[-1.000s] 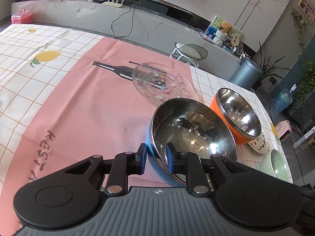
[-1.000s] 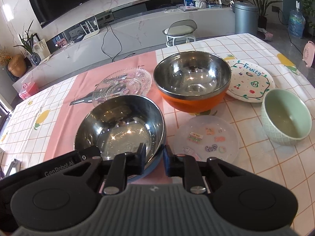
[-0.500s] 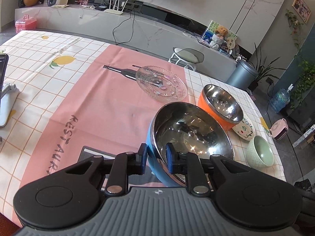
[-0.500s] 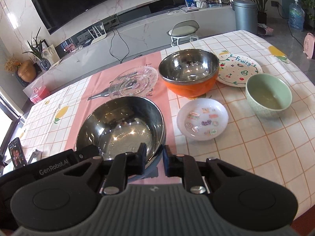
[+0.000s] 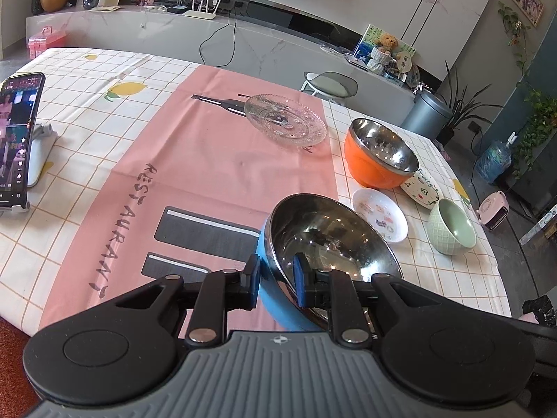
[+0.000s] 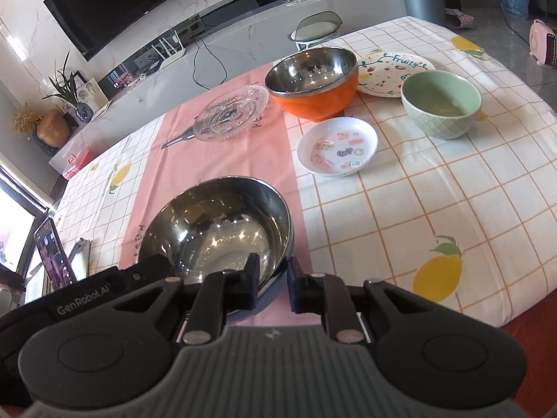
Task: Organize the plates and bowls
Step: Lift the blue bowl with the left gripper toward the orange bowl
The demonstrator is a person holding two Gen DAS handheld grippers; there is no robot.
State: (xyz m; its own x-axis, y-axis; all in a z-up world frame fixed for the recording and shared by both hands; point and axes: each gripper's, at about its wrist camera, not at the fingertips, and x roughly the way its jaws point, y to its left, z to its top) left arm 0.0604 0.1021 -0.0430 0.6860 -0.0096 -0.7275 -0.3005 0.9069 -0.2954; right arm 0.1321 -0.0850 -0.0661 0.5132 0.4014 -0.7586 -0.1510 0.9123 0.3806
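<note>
Two grippers clamped on one blue steel-lined bowl (image 5: 323, 240): left gripper (image 5: 276, 277) pinching the near-left rim, one pad outside on the blue wall, one inside on the steel; right gripper (image 6: 273, 280) pinching the near-right rim the same way. Bowl carried above the pink runner (image 5: 195, 181), pulled back toward the near table edge over the last second; remaining dishes now smaller and farther off than a second ago. Phone on its stand (image 5: 17, 139) newly in sight at 9 o'clock in the left view.

Left on the table: glass plate (image 5: 285, 123) at 12 o'clock, orange steel-lined bowl (image 5: 379, 155) at 1 o'clock, small white saucer (image 5: 379, 219) just beside the carried bowl's far rim, "Fruity" plate (image 6: 395, 73) behind it, green bowl (image 5: 450, 231) at 3 o'clock.

Reading: blue bowl cleared away from the cluster, likely headed for a stacking spot on the runner. No stack formed yet; sorting early. Tilted carry, so rim slip worth watching.
</note>
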